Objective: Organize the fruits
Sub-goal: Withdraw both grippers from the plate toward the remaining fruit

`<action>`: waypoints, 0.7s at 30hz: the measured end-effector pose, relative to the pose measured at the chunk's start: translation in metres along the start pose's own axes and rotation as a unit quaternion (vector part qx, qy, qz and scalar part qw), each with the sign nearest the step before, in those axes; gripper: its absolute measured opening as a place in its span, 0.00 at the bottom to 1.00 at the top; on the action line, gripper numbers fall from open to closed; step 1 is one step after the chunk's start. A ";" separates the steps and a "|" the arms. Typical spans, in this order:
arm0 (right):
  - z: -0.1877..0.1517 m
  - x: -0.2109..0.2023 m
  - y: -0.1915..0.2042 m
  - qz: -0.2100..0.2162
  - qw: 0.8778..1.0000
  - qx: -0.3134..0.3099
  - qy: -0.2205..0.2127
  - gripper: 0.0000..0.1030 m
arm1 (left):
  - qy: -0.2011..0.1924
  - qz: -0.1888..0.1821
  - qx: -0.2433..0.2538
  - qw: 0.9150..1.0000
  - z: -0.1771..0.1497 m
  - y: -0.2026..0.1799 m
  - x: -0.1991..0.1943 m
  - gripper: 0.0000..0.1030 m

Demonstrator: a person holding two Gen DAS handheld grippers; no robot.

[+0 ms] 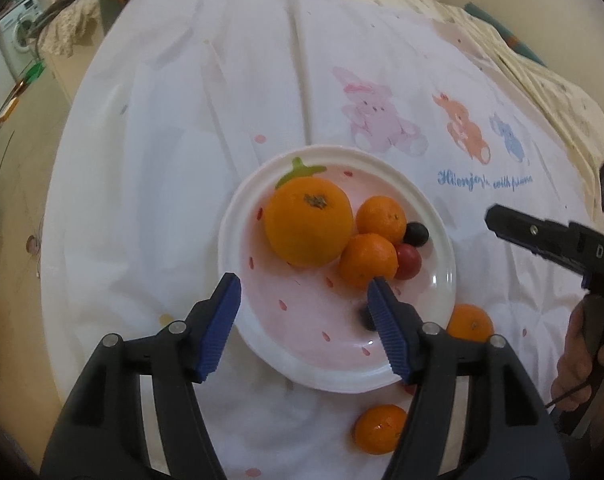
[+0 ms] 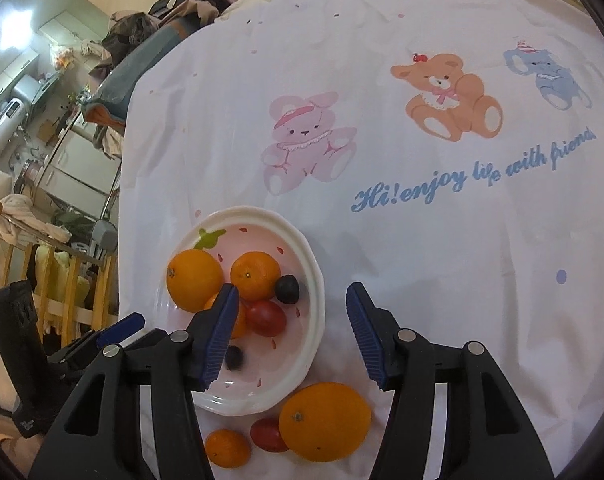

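- Your plate (image 1: 333, 376) sat on the cloth (image 1: 182, 160) and held a big orange (image 1: 307, 220), two tangerines (image 1: 381, 218) touching each other beside it, a red tomato (image 1: 409, 262), a dark grape (image 1: 416, 234) and a second dark grape (image 2: 234, 358) alone near the front rim.
- Outside the plate, close to its near rim, lay a second orange (image 2: 325, 422), a second tomato (image 2: 268, 434) touching it, and a small tangerine (image 2: 226, 448); the left view also showed a loose tangerine (image 1: 470, 322) just past the rim.
- Your left gripper (image 1: 303, 328) hung over the plate's near half, fingers (image 1: 222, 328) spread wide and holding nothing; the lone grape sat just inside its right finger.
- Your right gripper (image 2: 292, 336) hovered with fingers wide and empty, its left finger over the plate, its right over bare cloth; the second orange lay between and below them.
- Open cloth stretched beyond and to the right of the plate; the cloth's left edge dropped off near the plate, with room clutter past it.
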State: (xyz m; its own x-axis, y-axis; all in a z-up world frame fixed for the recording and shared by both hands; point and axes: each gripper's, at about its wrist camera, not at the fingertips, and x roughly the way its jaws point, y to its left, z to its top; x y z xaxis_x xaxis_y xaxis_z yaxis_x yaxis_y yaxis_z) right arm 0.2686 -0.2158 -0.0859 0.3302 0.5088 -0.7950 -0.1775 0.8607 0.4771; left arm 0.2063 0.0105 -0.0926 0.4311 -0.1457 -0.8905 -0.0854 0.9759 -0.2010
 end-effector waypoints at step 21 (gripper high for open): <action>-0.066 -0.071 -0.001 -0.007 1.000 0.024 -0.016 0.61 | -0.014 -0.016 0.001 1.000 -0.040 -0.002 -0.055 0.61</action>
State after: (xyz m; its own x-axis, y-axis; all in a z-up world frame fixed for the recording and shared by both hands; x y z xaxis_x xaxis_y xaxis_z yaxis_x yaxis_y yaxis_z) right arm 0.1846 -0.2514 -0.0544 0.3625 0.4955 -0.7893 -0.1282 0.8654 0.4844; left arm 0.1474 0.0101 -0.0598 0.4584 -0.1716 -0.8720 -0.0699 0.9712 -0.2279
